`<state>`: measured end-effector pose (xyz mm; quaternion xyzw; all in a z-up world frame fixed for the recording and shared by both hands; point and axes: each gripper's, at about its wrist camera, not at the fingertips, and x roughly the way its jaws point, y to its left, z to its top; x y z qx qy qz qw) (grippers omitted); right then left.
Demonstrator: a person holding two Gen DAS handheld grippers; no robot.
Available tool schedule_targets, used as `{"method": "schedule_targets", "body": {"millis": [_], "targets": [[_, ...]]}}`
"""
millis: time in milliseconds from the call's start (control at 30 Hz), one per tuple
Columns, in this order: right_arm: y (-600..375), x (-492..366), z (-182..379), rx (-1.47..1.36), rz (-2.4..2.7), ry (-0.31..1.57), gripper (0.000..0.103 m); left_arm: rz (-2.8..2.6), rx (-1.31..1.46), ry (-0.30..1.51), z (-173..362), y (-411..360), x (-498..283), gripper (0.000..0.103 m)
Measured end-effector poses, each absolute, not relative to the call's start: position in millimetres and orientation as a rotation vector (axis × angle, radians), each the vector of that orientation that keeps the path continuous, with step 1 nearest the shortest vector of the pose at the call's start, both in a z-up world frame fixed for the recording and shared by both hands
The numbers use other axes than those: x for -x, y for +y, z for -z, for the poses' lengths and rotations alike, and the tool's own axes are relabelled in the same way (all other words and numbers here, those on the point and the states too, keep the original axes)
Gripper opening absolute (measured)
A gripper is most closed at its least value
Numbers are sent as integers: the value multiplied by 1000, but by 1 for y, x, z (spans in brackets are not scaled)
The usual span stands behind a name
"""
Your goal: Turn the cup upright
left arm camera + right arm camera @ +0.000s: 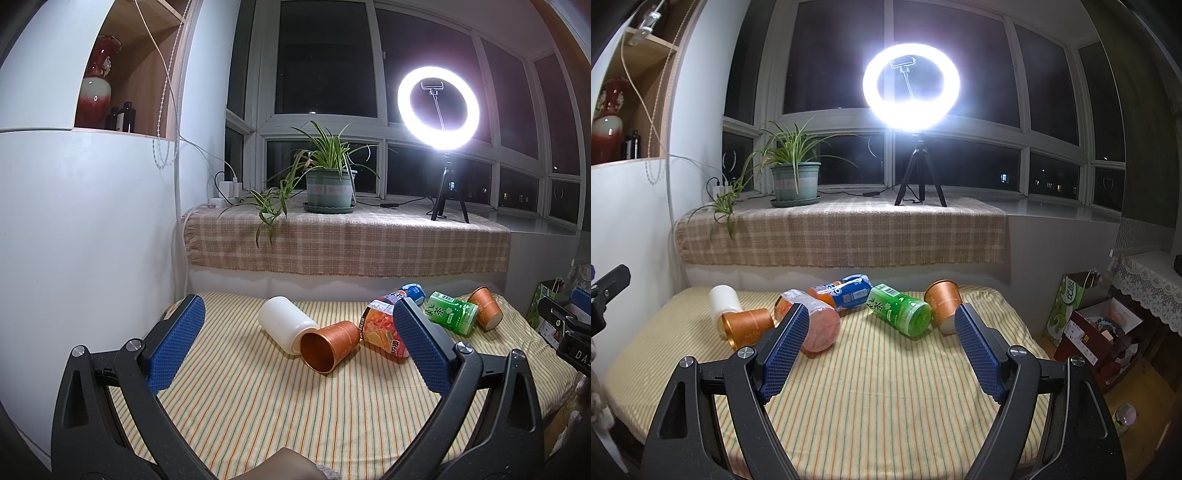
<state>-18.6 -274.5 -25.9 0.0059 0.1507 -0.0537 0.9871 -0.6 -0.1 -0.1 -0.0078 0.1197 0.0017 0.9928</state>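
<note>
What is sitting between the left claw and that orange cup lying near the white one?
Nothing visible. The left claw is open, and the orange cup lies on its side right ahead with only bare striped cloth before it. The white cup touches it behind, and an orange-labelled bottle lies just to its right.

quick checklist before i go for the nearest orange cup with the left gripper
1. Left gripper open wide: ok, both pads apart, nothing held.
2. Near orange cup in view and on its side: ok, its open mouth faces the camera.
3. Clearance around it: not ok, the white cup lies against its left and the orange-label bottle sits close on its right.
4. Right gripper out of the way: ok, open and empty, facing the green bottle.
5. Bare striped cloth for standing it up: ok.
6. Cup empty: ok, inside looks bare.
</note>
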Motion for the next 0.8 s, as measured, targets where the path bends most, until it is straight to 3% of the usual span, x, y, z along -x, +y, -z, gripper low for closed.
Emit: {"method": "schedule_targets", "body": {"millis": [800], "targets": [[-310, -69, 31, -14, -34, 474, 81, 46, -57, 373, 8, -19, -43, 103]]}}
